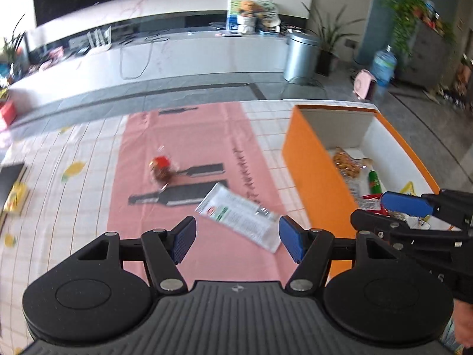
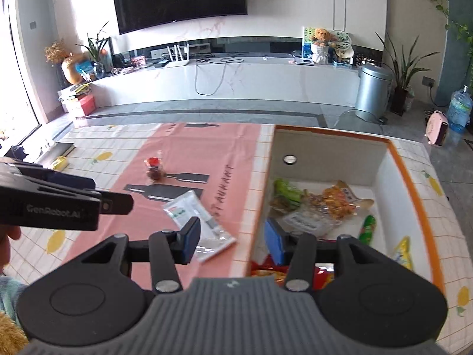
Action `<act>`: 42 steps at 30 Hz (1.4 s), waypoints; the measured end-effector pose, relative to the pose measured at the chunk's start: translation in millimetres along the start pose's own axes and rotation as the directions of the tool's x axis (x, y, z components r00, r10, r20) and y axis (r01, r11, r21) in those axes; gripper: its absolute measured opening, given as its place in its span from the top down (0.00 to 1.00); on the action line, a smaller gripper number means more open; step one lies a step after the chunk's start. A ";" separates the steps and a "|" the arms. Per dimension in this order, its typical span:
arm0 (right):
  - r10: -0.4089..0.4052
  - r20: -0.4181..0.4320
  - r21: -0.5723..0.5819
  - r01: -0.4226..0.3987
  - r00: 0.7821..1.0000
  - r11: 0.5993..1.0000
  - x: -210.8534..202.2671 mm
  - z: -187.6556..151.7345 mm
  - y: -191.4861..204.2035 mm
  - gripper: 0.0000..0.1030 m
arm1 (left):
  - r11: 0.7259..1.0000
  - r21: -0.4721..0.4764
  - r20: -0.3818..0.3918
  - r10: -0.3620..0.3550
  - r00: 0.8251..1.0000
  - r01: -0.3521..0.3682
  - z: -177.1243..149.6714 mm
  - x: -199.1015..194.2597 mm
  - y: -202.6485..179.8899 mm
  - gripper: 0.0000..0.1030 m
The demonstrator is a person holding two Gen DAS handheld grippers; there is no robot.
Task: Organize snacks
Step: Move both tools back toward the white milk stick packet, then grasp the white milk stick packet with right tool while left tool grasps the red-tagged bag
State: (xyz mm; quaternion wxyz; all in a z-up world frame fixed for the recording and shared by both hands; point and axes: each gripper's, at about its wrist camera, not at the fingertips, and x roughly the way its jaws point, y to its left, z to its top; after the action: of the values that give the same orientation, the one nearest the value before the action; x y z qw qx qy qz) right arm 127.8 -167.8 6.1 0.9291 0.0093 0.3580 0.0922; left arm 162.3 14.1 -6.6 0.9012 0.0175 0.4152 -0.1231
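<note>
At the far left edge of the table, a small yellow packet (image 2: 60, 162) lies on the lemon-print tablecloth (image 2: 97, 148), apart from everything else. Further right, on the pink runner (image 1: 189, 136), sits a small clear snack bag with a red label (image 1: 161, 169), and nearer the grippers a flat white sachet (image 1: 240, 217) lies slantwise across the runner's printed bottle shapes. These loose items look like what remains to be sorted.

The left gripper (image 1: 237, 238) hangs above the runner with its blue pads (image 1: 184, 238) spread wide and nothing between them; the white sachet lies just beyond them, so it is probably the next pick. The right gripper (image 2: 233, 241) has its jaws about half apart and empty, straddling the near wall of the orange box (image 1: 310, 174), a pose that suits either a release or a reach inside; which one cannot be told.

To the right, the box holds the gathered snacks: a green packet (image 2: 285, 190), an orange-filled bag (image 2: 337, 202), a green tube (image 2: 368, 226), a yellow packet (image 2: 403, 251) and red wrappers (image 2: 267, 270) at the near end.
</note>
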 end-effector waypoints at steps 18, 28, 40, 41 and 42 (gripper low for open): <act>0.050 -0.076 -0.060 -0.055 0.996 0.997 66.8 -19.3 81.0 0.55 | 0.981 -0.193 -0.006 -0.008 1.000 0.007 -31.1 11.2 80.1 0.27; 0.047 -0.137 -0.118 -0.064 0.990 0.991 117.1 -17.9 85.2 0.44 | 0.967 -0.254 -0.022 -0.033 0.999 0.026 -32.2 39.5 105.6 0.27; -0.022 -0.163 -0.208 -0.013 0.986 0.978 185.1 -8.9 74.9 0.19 | 0.987 -0.158 -0.065 -0.023 0.998 0.013 -8.8 81.6 118.1 0.27; -0.025 -0.175 -0.201 -0.011 0.984 0.980 190.9 -8.1 72.7 0.19 | 0.989 -0.147 -0.063 -0.021 0.998 0.012 -6.8 83.8 118.6 0.27; -0.022 -0.185 -0.189 -0.013 0.983 0.982 195.4 -7.9 70.1 0.19 | 0.991 -0.133 -0.064 -0.022 0.998 0.013 -4.6 86.8 119.3 0.27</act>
State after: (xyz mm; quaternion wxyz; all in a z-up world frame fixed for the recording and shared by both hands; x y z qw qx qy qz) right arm 253.0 -64.6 -123.6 0.8885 -0.0883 0.4327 0.1242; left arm 241.3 112.4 -83.4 0.8853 -0.0421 0.4517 -0.1026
